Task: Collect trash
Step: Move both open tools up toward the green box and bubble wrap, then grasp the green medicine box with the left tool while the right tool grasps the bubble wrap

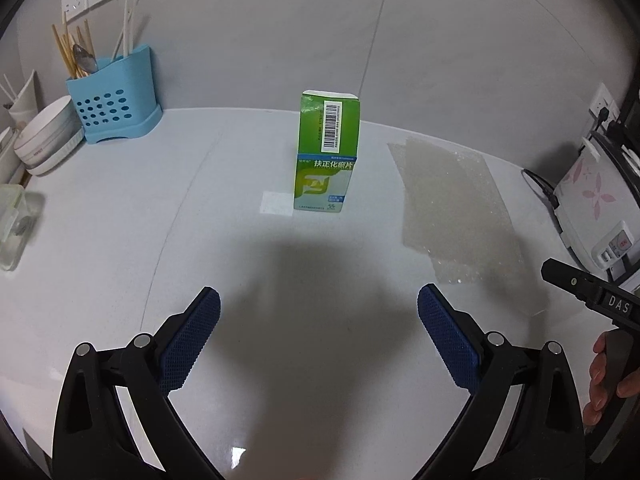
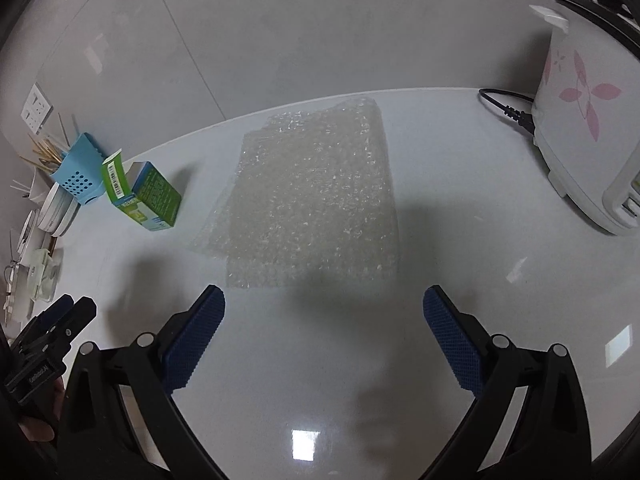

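Left claw [image 1: 319,310] and right claw [image 2: 324,308] both hung spread and empty over the counter [image 1: 120,240]. Box [image 1: 326,152] stood upright beside flat bubble wrap [image 2: 316,200]. Utensil holder [image 1: 116,100], bowls [image 1: 48,136] and cooker [image 2: 584,136] lined the edges.

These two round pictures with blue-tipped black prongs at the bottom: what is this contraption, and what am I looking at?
No robot here: a person holds a claw in each hand, each carrying a wide-angle camera looking along its prongs. One picture is from the left claw, the other from the right claw. Both are open and hold nothing. On the white counter stand a green medicine box and, lying flat, a sheet of bubble wrap, probably the trash. A blue utensil holder and a flowered rice cooker sit at the sides.
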A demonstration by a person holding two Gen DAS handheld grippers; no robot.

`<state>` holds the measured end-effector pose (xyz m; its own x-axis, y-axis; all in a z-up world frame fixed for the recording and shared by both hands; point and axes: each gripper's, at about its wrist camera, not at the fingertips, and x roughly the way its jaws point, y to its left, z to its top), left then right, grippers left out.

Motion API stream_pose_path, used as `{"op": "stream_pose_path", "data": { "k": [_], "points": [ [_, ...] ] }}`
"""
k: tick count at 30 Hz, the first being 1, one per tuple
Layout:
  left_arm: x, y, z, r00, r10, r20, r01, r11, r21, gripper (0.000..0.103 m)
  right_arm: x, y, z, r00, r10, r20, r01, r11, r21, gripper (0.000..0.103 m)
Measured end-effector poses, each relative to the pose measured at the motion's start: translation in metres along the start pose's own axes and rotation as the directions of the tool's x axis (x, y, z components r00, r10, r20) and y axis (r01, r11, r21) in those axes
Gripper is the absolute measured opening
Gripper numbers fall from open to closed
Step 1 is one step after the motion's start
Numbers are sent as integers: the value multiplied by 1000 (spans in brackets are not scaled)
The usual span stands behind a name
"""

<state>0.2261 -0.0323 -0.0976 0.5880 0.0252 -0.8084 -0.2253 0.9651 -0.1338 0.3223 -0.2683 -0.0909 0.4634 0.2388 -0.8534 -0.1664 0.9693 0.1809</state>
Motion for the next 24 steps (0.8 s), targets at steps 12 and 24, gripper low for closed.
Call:
{"op": "stream_pose_path", "data": {
  "k": [12,24],
  "points": [
    [71,1,59,999,39,-2,-39,999,-20,97,78,-5,52,991,-66,-112,66,998,-5,95],
    [113,-6,86,996,87,-16,-86,996,16,95,119,8,62,972,-159,-171,160,987,-12,97]
  ]
}}
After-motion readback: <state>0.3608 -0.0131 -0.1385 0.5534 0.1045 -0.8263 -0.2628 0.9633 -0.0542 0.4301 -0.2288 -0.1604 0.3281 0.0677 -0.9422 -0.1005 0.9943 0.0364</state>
